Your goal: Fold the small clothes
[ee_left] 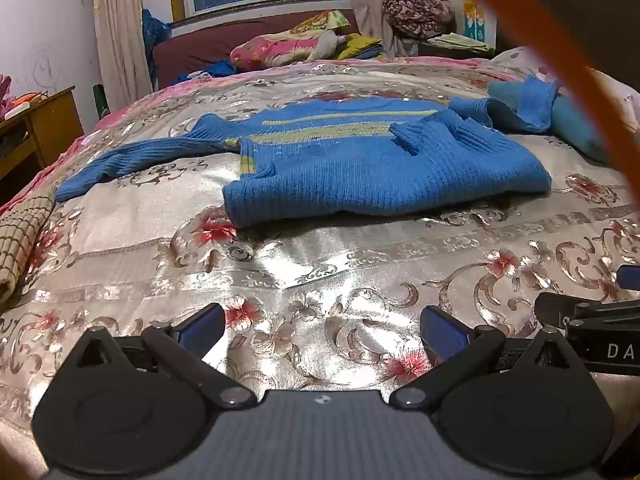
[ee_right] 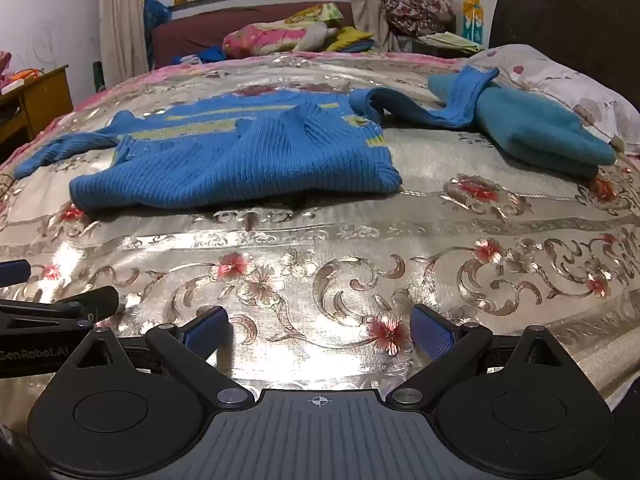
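A blue knitted sweater (ee_left: pixel 360 160) with yellow-green stripes lies on the shiny floral bedspread (ee_left: pixel 320 264), its lower part doubled up over the body. One sleeve stretches out to the left, the other runs right over a folded teal garment (ee_right: pixel 536 128). In the right wrist view the sweater (ee_right: pixel 240 156) sits ahead and to the left. My left gripper (ee_left: pixel 322 330) is open over bare bedspread, well short of the sweater's near edge. My right gripper (ee_right: pixel 320 330) is open too, nothing between its blue pads. Each gripper's side shows at the edge of the other's view.
A floral pillow (ee_right: pixel 560 76) leans by the dark headboard (ee_right: pixel 568 12) at the right. A checked cloth (ee_left: pixel 20 240) lies at the bed's left edge. A wooden nightstand (ee_left: pixel 44 124) stands left. A sofa with piled bedding (ee_left: pixel 280 44) sits under the window. An orange strap (ee_left: pixel 560 60) crosses the left view.
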### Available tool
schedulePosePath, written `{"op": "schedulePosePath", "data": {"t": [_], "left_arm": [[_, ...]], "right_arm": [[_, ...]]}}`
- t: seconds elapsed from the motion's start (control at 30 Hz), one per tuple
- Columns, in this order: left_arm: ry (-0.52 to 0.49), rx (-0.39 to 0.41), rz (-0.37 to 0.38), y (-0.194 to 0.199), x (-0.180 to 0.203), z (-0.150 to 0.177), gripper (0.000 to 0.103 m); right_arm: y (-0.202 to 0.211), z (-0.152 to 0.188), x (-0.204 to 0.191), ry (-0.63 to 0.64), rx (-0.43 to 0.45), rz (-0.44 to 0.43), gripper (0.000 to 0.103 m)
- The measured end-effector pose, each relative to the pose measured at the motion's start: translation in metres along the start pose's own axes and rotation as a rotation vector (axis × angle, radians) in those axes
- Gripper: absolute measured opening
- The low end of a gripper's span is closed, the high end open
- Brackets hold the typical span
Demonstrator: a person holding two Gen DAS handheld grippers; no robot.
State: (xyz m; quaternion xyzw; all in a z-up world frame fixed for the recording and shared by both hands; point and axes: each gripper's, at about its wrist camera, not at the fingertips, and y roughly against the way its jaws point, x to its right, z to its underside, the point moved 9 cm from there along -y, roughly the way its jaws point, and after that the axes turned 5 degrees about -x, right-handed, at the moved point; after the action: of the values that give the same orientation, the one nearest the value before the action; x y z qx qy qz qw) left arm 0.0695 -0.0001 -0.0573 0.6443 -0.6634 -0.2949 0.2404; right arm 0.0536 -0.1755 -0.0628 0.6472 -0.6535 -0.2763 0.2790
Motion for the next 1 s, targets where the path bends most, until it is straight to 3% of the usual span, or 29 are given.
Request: {"op": "schedulePosePath", "data": {"t": [1.0], "left_arm": [[-0.002, -0.017, 0.008, -0.0033, -0.0001, 0.0029, 0.103]], "right_arm": [[-0.0011, 0.0015, -0.0025, 0.008, 0.007, -0.003, 0.096]]}}
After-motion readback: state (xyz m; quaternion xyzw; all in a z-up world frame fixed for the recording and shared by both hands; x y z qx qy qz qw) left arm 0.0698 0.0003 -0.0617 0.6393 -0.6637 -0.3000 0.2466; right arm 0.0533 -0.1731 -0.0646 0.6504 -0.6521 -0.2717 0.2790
